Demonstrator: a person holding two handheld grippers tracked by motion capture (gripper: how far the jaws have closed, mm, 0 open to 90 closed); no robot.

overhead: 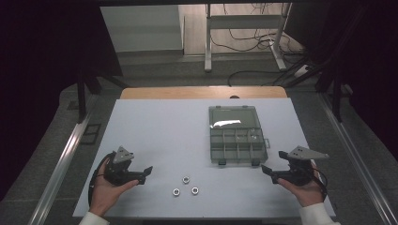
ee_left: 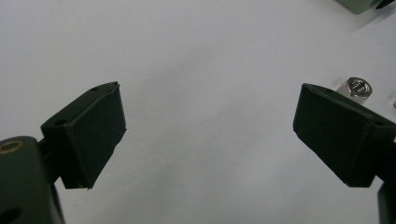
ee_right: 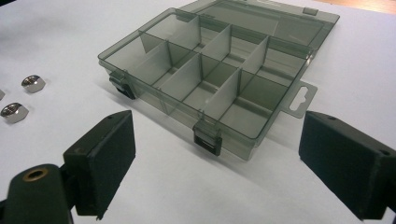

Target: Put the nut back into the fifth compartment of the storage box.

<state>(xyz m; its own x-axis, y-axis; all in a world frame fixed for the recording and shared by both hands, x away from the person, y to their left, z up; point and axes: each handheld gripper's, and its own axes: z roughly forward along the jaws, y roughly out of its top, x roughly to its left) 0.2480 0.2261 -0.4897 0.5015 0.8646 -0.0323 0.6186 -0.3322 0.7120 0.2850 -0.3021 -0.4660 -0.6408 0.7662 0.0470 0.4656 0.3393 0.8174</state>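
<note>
Nuts, three small shiny steel hex ones (overhead: pixel 186 185), lie loose on the white tabletop (overhead: pixel 155 131) between the two hands, at about seven o'clock from the smoky clear plastic compartment box (overhead: pixel 237 145), whose lid is folded back flat. The work looks to be at its very start: sorting the nuts into the box, with none picked up yet. The left gripper (overhead: pixel 146 171) rests low at nine o'clock of the nuts, jaws spread wide and holding nothing; one nut (ee_left: pixel 358 87) sits just past its right jaw in the left gripper view. The right gripper (overhead: pixel 267 170) sits at three o'clock, equally wide and empty, facing the box front. Next, I judge, the left gripper must slide toward the nearest nut and straddle it squarely.
</note>
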